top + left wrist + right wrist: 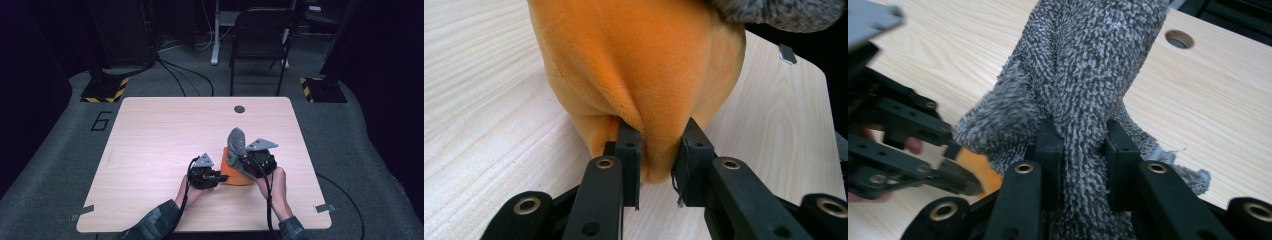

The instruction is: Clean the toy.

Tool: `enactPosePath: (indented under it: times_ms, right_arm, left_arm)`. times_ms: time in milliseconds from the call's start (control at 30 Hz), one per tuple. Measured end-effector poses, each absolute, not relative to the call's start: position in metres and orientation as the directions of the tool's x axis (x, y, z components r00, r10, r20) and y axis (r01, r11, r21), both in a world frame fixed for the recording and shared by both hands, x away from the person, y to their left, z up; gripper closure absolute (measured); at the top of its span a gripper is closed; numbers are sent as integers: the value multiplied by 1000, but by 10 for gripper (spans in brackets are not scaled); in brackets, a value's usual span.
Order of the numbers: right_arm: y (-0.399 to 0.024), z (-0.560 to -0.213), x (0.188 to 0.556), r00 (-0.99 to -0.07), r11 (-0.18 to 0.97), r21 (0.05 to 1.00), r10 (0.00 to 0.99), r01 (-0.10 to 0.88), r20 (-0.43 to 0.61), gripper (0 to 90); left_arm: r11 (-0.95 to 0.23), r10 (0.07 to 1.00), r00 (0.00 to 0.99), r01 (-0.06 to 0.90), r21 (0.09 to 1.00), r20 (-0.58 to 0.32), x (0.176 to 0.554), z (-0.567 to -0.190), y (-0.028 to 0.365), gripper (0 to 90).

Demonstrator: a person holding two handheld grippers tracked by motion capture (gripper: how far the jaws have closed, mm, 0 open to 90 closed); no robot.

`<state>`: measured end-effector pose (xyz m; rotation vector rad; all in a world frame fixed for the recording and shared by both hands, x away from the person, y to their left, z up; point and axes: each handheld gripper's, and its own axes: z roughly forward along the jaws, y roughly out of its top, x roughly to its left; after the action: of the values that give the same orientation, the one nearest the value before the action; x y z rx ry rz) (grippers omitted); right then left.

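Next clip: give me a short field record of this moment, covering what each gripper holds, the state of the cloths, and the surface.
left gripper: shut on a fold of the orange cloth
right gripper: shut on the grey cloth, which stands up in a peak
cloth relation: grey cloth lies over the orange cloth, touching it
surface: light wooden table with a round hole near its far edge
background: black folding chair beyond the table

Pale wooden table on grey carpet, black folding chair beyond, dark room with floor cables.
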<state>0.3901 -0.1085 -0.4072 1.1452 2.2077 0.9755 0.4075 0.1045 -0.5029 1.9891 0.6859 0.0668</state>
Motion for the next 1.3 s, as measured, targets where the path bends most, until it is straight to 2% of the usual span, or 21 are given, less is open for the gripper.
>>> enactPosePath:
  times_ms: [333,567,833,1033,1200,1300]
  right_arm:
    - [-142,-418,401,-476,373,734,876,568,-77,726]
    - [-168,-442,415,-412,329,685,910,649,-47,725]
    - [-179,-471,428,-394,329,618,919,714,-34,723]
    - [-176,-490,434,-385,353,530,921,771,-53,726]
    - [-176,-487,435,-383,361,532,921,766,-72,725]
    - [-186,-469,431,-348,318,589,935,743,-66,727]
  left_arm:
    - [-347,492,837,440,828,-238,408,-503,105,752]
    - [-350,491,839,436,829,-234,409,-503,105,751]
    - [-344,491,838,438,831,-239,409,-504,106,750]
    - [-349,489,839,438,829,-237,409,-504,106,749]
    - [-341,492,837,438,832,-239,410,-506,107,746]
    - [-344,493,837,436,832,-236,410,-505,107,744]
